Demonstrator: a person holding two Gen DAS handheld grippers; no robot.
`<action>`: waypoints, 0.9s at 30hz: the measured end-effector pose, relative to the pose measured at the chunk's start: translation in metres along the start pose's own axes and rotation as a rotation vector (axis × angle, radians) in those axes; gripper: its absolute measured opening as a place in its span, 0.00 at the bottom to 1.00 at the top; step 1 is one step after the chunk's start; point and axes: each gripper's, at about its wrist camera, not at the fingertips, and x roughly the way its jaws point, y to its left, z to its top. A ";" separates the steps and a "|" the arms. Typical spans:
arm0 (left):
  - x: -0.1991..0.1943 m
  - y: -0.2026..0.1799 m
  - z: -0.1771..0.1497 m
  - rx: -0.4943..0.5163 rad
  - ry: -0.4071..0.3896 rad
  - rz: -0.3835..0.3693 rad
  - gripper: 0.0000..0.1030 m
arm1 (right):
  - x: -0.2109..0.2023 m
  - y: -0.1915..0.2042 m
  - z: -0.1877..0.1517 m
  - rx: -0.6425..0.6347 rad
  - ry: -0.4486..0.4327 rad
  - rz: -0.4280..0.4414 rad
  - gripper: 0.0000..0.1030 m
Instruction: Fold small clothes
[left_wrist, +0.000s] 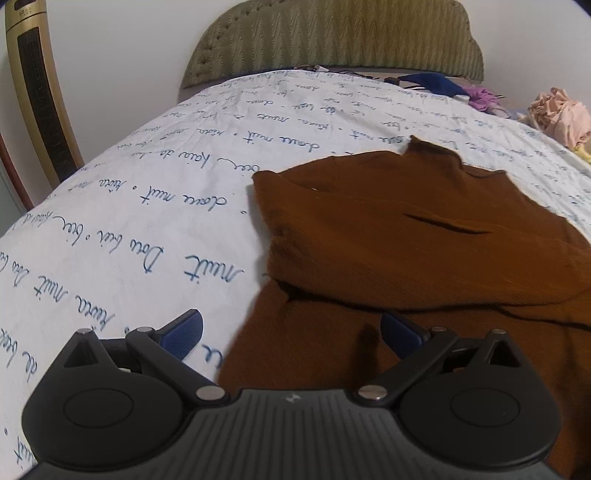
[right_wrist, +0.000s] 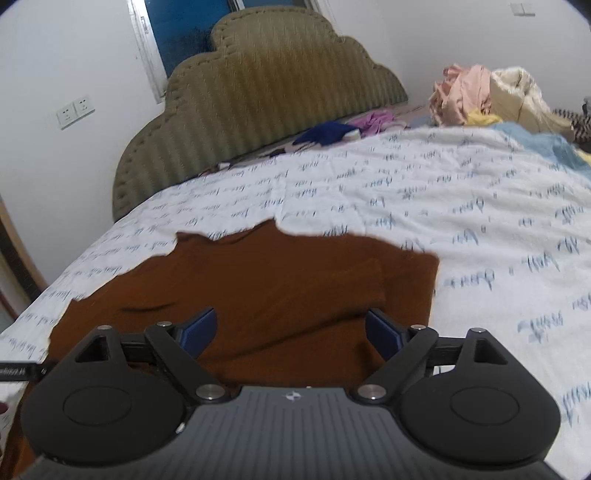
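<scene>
A rust-brown knit top (left_wrist: 424, 243) lies on the white bedcover with blue script (left_wrist: 147, 206), its upper part folded over the lower part. My left gripper (left_wrist: 291, 334) is open and empty, just above the garment's near left edge; its right finger is over the cloth, its left finger over the bedcover. The same brown top (right_wrist: 295, 288) fills the right wrist view's middle. My right gripper (right_wrist: 291, 330) is open and empty, low over the garment near its right side.
An olive padded headboard (right_wrist: 258, 96) stands at the bed's far end. Blue (right_wrist: 325, 134) and purple (right_wrist: 373, 120) clothes lie near it. A heap of pink and cream clothes (right_wrist: 480, 96) sits at the far right. A gold tower fan (left_wrist: 37, 88) stands left of the bed.
</scene>
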 end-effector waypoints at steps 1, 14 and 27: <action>-0.003 -0.001 -0.002 0.000 -0.002 -0.010 1.00 | -0.004 0.000 -0.004 0.013 0.013 0.012 0.84; -0.026 -0.013 -0.025 0.028 0.001 -0.075 1.00 | -0.057 0.037 -0.060 -0.175 0.045 -0.032 0.85; -0.039 -0.019 -0.039 0.034 0.011 -0.103 1.00 | -0.092 0.041 -0.089 -0.190 0.054 0.030 0.86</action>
